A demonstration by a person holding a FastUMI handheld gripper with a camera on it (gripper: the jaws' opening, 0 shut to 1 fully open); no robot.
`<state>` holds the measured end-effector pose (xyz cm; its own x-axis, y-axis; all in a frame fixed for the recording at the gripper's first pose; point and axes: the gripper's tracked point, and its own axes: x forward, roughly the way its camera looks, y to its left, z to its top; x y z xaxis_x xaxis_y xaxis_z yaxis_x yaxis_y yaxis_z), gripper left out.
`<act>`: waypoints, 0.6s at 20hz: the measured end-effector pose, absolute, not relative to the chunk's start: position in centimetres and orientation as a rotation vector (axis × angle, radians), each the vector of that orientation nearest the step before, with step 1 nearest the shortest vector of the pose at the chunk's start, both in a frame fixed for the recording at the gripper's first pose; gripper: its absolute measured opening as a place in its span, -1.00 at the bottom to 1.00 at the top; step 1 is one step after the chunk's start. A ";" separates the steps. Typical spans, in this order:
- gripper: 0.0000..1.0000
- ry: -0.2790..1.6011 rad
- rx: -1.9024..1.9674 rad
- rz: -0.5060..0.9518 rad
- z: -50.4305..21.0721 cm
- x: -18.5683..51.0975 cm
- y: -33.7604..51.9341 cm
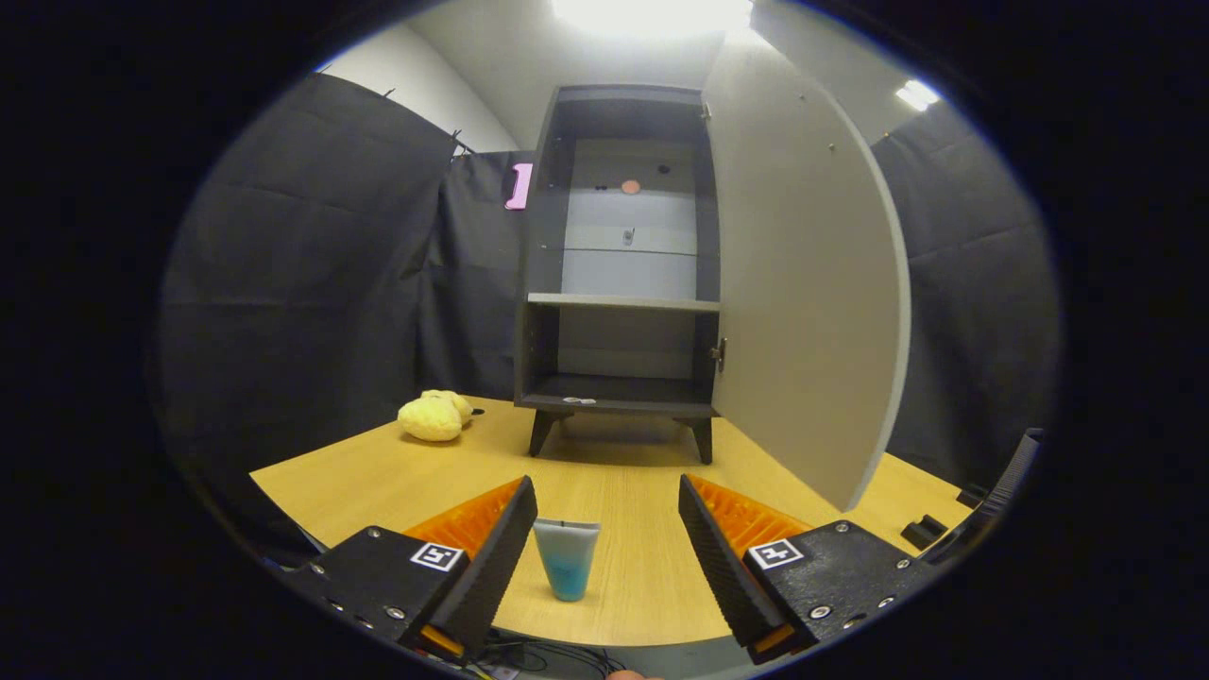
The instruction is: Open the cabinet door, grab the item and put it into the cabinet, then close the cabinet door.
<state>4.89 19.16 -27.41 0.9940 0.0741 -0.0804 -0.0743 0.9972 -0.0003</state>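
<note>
A small blue-and-white tube (567, 557) stands on its cap on the wooden table (623, 472), between my fingers and nearer the left one. My gripper (606, 534) is open, with neither finger touching the tube. Beyond it stands a dark grey cabinet (619, 255) on short legs, with a shelf across its middle. The cabinet's pale door (803, 283) is swung wide open to the right, and its edge reaches toward my right finger. Nothing lies on the shelves.
A yellow plush toy (434, 416) lies on the table left of the cabinet. A small black object (924, 531) sits near the table's right edge. Cables (548, 656) hang below the near table edge. Black cloth walls surround the table.
</note>
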 end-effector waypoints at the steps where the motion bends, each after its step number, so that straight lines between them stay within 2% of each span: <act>1: 0.89 0.106 0.007 0.053 -28.9 5.5 19.6; 8: 0.90 0.347 0.100 0.040 -38.3 8.4 22.5; 11: -0.01 0.373 0.143 0.052 -37.1 9.3 21.8; 12: -0.02 0.378 0.146 0.050 -36.2 9.6 21.3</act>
